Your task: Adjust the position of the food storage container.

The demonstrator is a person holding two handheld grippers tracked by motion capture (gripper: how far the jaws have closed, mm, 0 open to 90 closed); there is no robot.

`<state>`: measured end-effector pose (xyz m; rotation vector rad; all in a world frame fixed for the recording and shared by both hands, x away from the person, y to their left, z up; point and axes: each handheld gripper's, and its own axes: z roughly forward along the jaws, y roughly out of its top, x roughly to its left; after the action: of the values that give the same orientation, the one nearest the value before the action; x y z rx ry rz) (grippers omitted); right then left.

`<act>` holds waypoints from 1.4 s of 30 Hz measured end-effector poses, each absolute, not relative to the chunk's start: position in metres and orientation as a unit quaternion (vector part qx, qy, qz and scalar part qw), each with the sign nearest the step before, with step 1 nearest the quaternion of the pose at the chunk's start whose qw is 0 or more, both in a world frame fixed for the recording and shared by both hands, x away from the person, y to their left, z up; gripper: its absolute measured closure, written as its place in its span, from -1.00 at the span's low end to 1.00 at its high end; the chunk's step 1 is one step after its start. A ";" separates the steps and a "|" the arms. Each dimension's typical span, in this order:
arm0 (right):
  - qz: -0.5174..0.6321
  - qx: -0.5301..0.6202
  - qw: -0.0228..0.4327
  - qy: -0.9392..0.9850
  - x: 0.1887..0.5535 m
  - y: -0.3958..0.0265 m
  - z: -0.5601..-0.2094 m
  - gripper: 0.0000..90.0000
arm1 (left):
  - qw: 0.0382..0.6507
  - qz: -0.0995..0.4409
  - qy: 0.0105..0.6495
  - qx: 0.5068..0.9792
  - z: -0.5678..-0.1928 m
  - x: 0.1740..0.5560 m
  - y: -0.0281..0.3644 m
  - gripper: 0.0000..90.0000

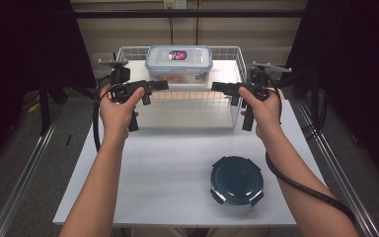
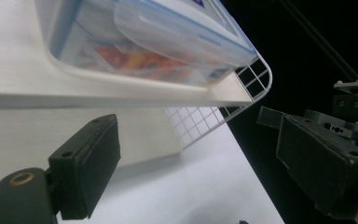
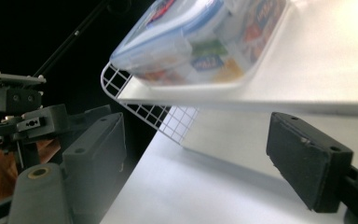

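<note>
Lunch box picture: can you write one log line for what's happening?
left tool: open, empty | right tool: open, empty | lunch box: lid on, on shelf | round tub: on table

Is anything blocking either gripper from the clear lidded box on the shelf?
Nothing visible. The box sits on the shelf; the left gripper and right gripper, both open, hover in front, below its level.

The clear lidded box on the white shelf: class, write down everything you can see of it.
The box is rectangular, of clear plastic as it looks, with rounded corners and a blue-edged lid that is on, its side flap down. A red and blue label sits on the lid. Colourful packets show through the walls. It stands upright on the white shelf, inside the white wire basket. Neither gripper touches it.
</note>
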<state>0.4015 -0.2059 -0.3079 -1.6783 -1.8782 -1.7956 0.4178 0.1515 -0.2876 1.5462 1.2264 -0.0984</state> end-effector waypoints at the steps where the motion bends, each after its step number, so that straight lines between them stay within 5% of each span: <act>1: -0.580 -0.542 0.024 -0.607 0.401 -0.206 -0.308 -0.58 | 0.552 -0.044 0.518 0.652 -0.290 0.416 0.150 -0.71; 42: -0.520 -0.550 0.048 -0.652 0.311 -0.271 -0.405 -0.63 | 0.500 -0.081 0.507 0.697 -0.386 0.369 0.128 -0.85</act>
<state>0.3113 -0.2708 -0.4053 -1.6784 -1.9882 -1.5847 0.3691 0.1279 -0.3861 1.6869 1.2269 -0.1951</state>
